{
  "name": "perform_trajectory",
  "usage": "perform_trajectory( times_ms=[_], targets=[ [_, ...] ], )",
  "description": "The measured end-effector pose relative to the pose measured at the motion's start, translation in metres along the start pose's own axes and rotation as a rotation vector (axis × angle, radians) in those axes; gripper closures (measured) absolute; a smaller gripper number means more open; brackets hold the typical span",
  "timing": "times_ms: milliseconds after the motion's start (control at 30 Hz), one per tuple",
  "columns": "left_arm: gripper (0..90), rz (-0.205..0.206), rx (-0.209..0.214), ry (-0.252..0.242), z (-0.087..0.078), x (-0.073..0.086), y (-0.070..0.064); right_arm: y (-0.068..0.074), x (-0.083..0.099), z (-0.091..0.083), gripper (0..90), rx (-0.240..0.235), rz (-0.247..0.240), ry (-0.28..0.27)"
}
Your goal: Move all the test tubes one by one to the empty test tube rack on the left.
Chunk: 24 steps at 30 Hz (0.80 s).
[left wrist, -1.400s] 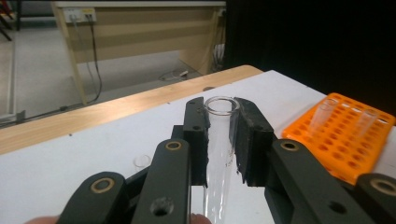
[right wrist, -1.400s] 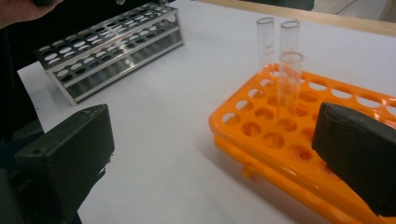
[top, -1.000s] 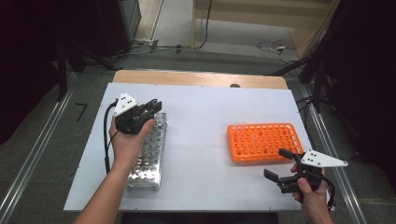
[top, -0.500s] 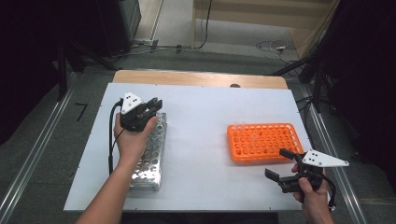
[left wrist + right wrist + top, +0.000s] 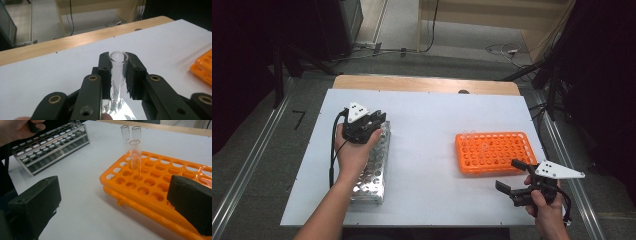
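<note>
**Gripping a glass tube over the metal rack**

Clamped between the two black jaws of the left hand-held gripper (image 5: pixel 119 72), a clear glass test tube (image 5: pixel 118 75) is held upright, its open rim level with the jaw tips and its lower end reaching down to the shiny metal rack (image 5: pixel 373 165) below. In the high view the left hand-held gripper (image 5: pixel 371 121) is seen at the far end of that rack, which lies lengthwise on the left part of the white tabletop (image 5: pixel 427 135), with the person's left hand (image 5: pixel 354 150) above the rack's middle.

The right hand-held gripper (image 5: pixel 511 176) is held low at the near right edge of the tabletop, just in front of the orange rack (image 5: pixel 492 152). Its jaws are spread wide with nothing between them, as is plain in the right gripper view, where the two black pads (image 5: pixel 35 202) stand far apart at the sides.

Three clear tubes (image 5: pixel 135 157) are seen standing upright in the orange rack (image 5: pixel 155 185), close together near its far left corner. The two racks are well apart, with bare tabletop between them. The metal rack (image 5: pixel 50 147) is also seen in the right gripper view, far off at the upper left, under the left hand (image 5: pixel 17 130).
</note>
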<state>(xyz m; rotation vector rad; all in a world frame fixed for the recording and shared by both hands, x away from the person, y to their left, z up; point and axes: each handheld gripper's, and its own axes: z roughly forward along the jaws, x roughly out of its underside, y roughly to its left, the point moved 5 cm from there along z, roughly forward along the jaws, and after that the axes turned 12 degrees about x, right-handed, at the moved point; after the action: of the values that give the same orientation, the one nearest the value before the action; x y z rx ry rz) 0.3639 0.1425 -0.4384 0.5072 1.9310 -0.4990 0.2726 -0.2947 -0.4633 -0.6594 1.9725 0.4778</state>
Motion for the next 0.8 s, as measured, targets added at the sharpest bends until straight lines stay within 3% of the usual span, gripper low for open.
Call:
perform_trajectory(
  times_ms=[300,800],
  targets=[
    [76.1,0.009,-0.021,0.087,0.002,0.007,-0.002,0.001,0.000,0.001,0.0,0.000,0.001,0.006],
    [76.0,-0.042,-0.011,0.186,0.013,0.018,0.001,-0.001,0.001,0.002,0.0,-0.002,0.004,0.010]
  ],
)
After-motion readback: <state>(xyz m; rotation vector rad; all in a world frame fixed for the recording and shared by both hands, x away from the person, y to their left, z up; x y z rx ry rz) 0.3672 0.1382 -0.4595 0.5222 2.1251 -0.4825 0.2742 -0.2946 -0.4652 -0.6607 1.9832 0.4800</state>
